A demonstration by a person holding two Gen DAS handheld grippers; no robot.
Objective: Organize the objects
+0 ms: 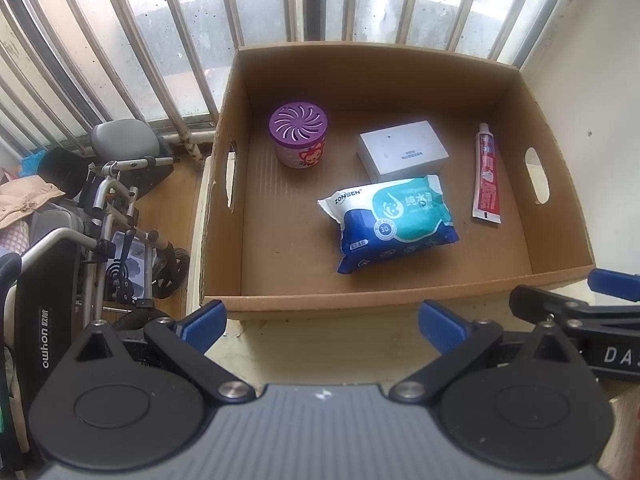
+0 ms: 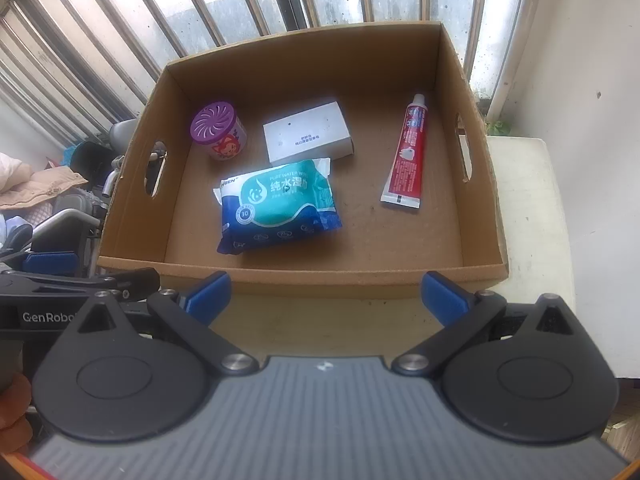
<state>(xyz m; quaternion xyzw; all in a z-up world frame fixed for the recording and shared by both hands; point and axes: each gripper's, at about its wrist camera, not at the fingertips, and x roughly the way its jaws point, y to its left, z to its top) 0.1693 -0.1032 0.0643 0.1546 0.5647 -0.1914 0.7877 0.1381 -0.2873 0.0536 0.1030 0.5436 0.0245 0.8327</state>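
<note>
An open cardboard box point(image 1: 224, 216) point(image 2: 132, 208) holds a purple-lidded air freshener can point(image 1: 298, 134) point(image 2: 218, 130), a white carton point(image 1: 402, 150) point(image 2: 308, 136), a blue and teal wet-wipes pack point(image 1: 394, 222) point(image 2: 278, 206) and a red toothpaste tube point(image 1: 486, 176) point(image 2: 408, 154). My left gripper point(image 1: 322, 326) hovers open just before the box's near wall, with nothing between its blue fingertips. My right gripper point(image 2: 324, 298) is open too, in front of the same wall and holding nothing. Each gripper shows at the edge of the other's view.
The box rests on a cream surface point(image 2: 528, 216) by a white wall point(image 2: 580, 60). Barred windows point(image 1: 160, 40) stand behind it. To the left, lower down, a folded wheelchair point(image 1: 116, 216) and piled clothing point(image 1: 24, 204) crowd the floor.
</note>
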